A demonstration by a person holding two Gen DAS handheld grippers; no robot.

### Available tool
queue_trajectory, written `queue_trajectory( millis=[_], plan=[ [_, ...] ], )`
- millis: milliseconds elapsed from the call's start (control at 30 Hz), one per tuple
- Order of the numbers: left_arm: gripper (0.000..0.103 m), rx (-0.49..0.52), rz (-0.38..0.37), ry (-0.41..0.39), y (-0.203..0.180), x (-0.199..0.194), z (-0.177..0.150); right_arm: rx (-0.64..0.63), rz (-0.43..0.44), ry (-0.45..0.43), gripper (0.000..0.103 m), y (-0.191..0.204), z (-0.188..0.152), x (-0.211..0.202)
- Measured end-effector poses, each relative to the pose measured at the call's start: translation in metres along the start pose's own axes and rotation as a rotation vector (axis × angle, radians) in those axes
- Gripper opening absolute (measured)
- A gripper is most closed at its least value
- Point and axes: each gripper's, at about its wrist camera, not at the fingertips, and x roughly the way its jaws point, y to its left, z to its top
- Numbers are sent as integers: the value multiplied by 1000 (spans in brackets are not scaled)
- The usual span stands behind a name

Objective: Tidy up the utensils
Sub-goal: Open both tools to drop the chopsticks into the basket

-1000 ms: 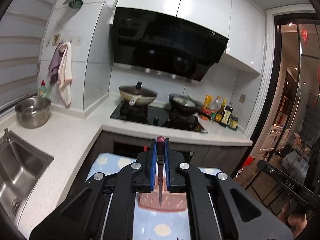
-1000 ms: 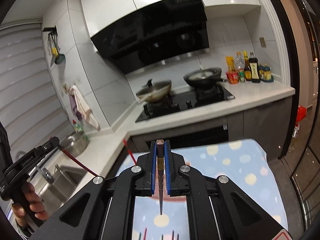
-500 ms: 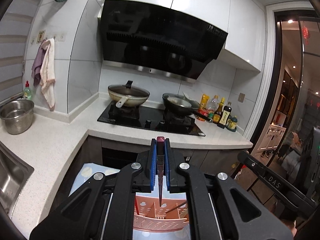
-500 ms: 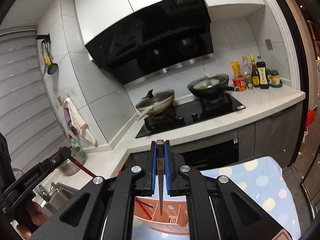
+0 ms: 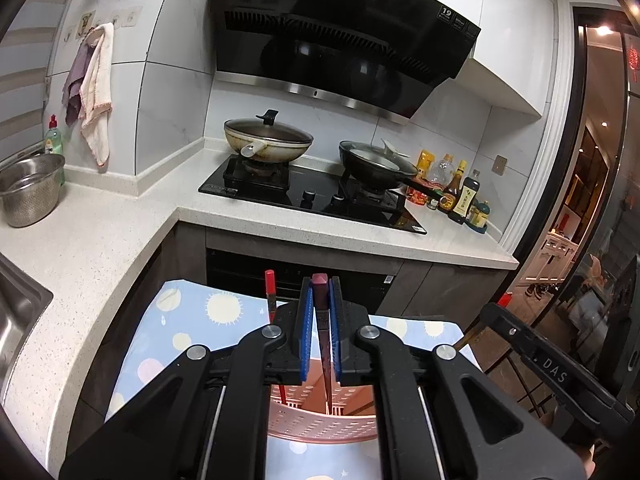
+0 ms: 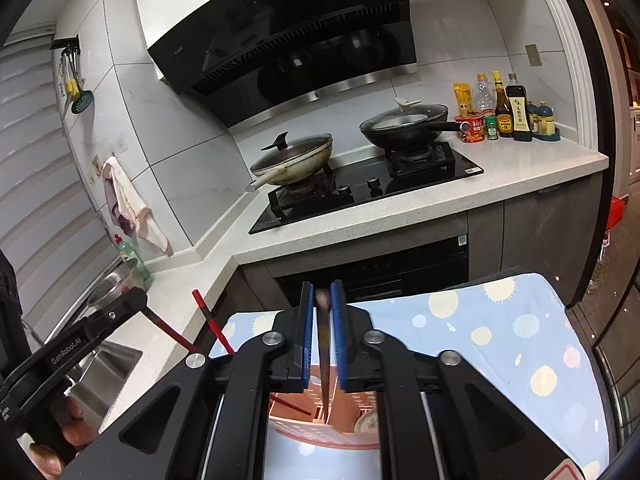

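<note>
Chopsticks: the left gripper [image 5: 320, 334] has its blue fingers [image 5: 306, 332] clamped on a dark chopstick [image 5: 321, 328] that points down into a pink holder [image 5: 320, 424]. The right gripper [image 6: 323, 336] has just been opening; a blurred chopstick [image 6: 323, 344] stands loose between its fingers above the holder [image 6: 320, 436]. The holder sits on a blue spotted cloth [image 6: 500, 332] before a white kitchen counter [image 5: 100, 232] with stove [image 5: 312, 196] and hood [image 5: 340, 32] marked "vatti". The left handle reads "GenRobot.AI".
</note>
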Motion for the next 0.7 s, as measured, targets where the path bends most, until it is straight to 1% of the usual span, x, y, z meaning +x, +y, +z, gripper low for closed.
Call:
queue_trajectory(
  millis=[33, 67, 100, 133, 200, 367, 500, 633, 700],
  plan=[
    [9, -4, 4, 2, 1, 0, -1, 1, -5, -5, 24, 0, -1, -2],
    [11, -8, 8, 6, 2, 0, -2, 5, -7, -11, 33, -2, -2, -3],
    [24, -20, 18, 14, 5, 0, -3, 8, -7, -15, 38, -2, -3, -4],
    [36, -33, 27, 13, 8, -1, -4, 8, -10, -17, 38, -2, -3, -7],
    [44, -45, 50, 6, 10, -5, -5, 2, -10, -17, 39, -2, -5, -11],
    [45, -54, 57, 8, 18, -17, -9, -42, -28, -10, 39, 3, -13, -25],
    [45, -46, 73, 18, 20, -32, -20, -57, -26, 16, 40, 5, -27, -37],
    [45, -41, 85, 46, 24, -48, -41, -75, -33, 51, 40, 5, -50, -52],
    [45, -40, 91, 67, 27, -56, -55, -80, -32, 83, 40, 4, -66, -61]
  ],
)
